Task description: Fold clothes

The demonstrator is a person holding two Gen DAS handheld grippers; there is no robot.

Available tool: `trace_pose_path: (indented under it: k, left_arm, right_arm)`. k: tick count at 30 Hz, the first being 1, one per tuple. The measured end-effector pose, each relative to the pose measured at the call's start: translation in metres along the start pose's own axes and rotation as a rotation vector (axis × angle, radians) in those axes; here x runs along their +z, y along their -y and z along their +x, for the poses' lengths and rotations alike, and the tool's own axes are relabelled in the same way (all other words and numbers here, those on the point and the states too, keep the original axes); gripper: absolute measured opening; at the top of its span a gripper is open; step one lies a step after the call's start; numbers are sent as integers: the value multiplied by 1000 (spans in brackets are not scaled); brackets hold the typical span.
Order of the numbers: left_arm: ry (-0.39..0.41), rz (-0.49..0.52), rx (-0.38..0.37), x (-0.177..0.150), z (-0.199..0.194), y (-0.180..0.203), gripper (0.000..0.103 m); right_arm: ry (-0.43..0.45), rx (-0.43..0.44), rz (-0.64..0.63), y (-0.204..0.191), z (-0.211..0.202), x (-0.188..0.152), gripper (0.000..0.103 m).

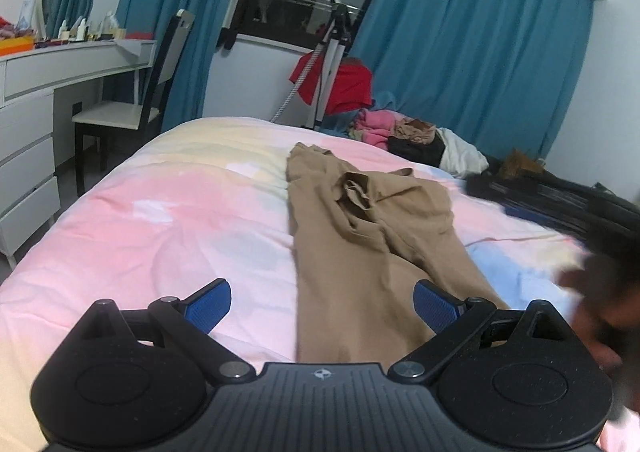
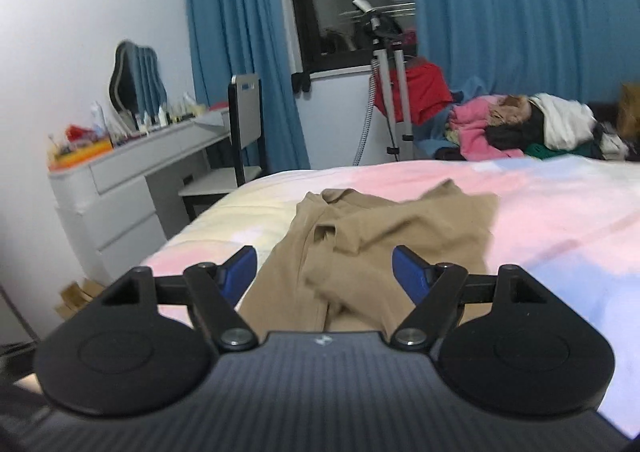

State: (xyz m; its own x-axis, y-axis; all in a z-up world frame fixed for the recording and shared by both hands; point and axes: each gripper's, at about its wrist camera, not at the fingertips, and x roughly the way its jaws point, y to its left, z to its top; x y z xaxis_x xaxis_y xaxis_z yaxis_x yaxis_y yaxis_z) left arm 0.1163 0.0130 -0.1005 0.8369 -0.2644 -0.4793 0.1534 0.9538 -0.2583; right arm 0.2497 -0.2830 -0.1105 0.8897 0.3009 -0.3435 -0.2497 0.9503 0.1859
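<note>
one wide bed with a pastel pink, yellow and blue quilt (image 1: pixel 168 220) carries the tan fabric trousers (image 1: pixel 360 236), spread lengthwise at its middle, waist rumpled. both grippers tilt gently downward over them. left gripper (image 1: pixel 322 302) stands open, blue pads wide apart, gripping nothing. right gripper (image 2: pixel 324 272) is likewise spread open above the trousers, empty.
</note>
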Motion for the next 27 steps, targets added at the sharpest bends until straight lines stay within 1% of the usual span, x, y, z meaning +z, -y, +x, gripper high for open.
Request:
trace_pose_path:
  k: [2, 6, 9, 12, 16, 18, 21, 23, 25, 27]
  left_arm:
    - [4, 12, -10, -2, -6, 8, 99]
    - [5, 53, -37, -10, -22, 28, 99]
    - [-22, 60, -81, -21, -31, 47, 99]
    - [-88, 35, -161, -36, -35, 68, 97]
    - [-155, 17, -275, -59, -38, 99, 95]
    - [-203, -6, -323, -71, -33, 114, 94]
    - [-298, -62, -384, -93, -19, 131, 86]
    - [-357, -83, -417, -107, -8, 141, 83]
    - [-390, -75, -435, -117, 0, 148, 74]
    - [-413, -63, -453, -125, 10, 155, 67]
  right_arm:
    - [-1, 6, 36, 5, -42, -9, 76]
    - [28, -61, 99, 17, -118, -25, 76]
    - [92, -118, 217, 39, -167, -37, 76]
    - [131, -176, 304, 62, -197, -52, 79]
    - [138, -279, 335, 85, -206, -59, 79]
    - [142, -273, 380, 97, -205, -60, 79]
    - [149, -263, 448, 114, -203, -62, 79]
    - [130, -265, 469, 123, -200, -65, 79]
    - [111, -261, 491, 129, -196, -68, 79]
    - [93, -253, 515, 135, -191, -70, 79]
